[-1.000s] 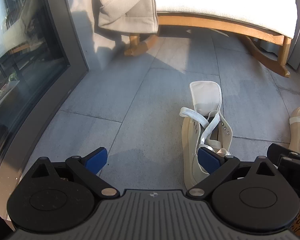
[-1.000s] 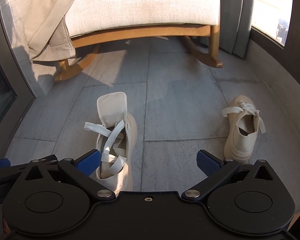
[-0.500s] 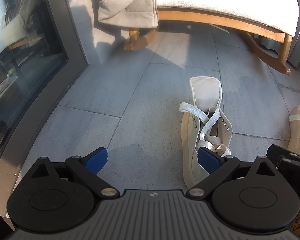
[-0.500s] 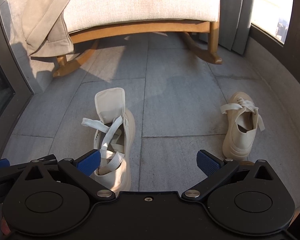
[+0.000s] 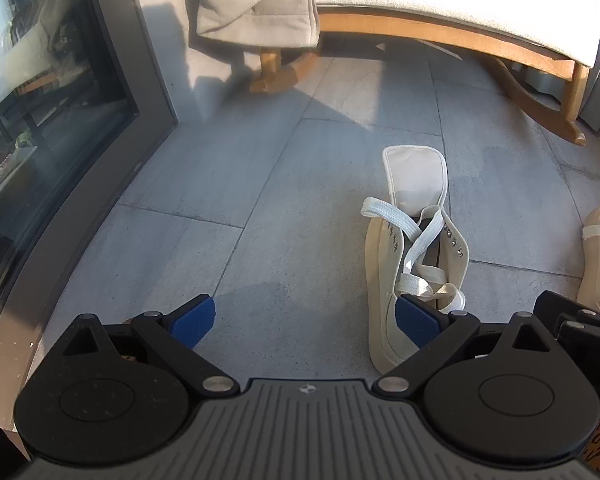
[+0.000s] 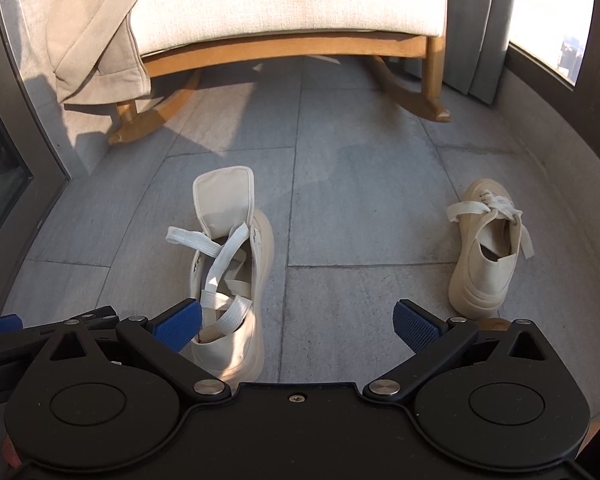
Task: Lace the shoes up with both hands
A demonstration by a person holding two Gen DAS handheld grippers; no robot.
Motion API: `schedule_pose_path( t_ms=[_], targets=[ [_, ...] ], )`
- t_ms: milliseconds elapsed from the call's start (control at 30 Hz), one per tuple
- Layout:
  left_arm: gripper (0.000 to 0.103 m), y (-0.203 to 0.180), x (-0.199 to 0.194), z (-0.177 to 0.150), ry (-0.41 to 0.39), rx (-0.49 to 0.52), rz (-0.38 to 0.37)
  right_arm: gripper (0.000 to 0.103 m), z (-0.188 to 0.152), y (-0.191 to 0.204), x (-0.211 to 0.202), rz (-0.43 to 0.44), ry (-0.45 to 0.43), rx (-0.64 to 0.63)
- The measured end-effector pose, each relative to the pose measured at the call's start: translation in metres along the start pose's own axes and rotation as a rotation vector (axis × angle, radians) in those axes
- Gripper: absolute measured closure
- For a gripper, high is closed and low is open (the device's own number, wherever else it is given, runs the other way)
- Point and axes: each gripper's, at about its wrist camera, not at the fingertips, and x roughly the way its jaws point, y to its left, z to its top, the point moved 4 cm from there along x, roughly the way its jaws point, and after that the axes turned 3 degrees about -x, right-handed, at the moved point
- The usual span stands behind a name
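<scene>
Left gripper (image 5: 304,322): jaws spread wide, holding nothing. Right gripper (image 6: 296,322): jaws equally wide, empty. High-top shoe (image 6: 230,276) stands on the tiled floor (image 6: 360,200) between the 2 grippers, just ahead of their inner fingers, its lace (image 6: 220,252) loose and partly threaded. Second shoe (image 6: 486,252) lies ahead-right of the right gripper, well apart.

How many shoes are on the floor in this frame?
2: a high-top shoe with loose laces just ahead of the left claw's side, and a low shoe to the right. Others may be out of view.

Spread tongs (image 5: 304,322) beside unlaced shoe (image 5: 414,276)
</scene>
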Motion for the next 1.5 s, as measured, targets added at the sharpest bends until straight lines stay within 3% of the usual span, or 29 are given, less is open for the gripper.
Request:
schedule_pose_path(
  t_ms=[1200,1500],
  targets=[
    [0.005,-0.002,-0.002,-0.002,-0.001,0.046,0.021,0.002,0.001,0.000,-0.006,0.039,0.004,-0.040],
    [0.005,-0.003,-0.021,0.014,-0.031,0.096,0.017,0.002,0.019,0.002,-0.017,0.046,-0.015,-0.074]
  ],
)
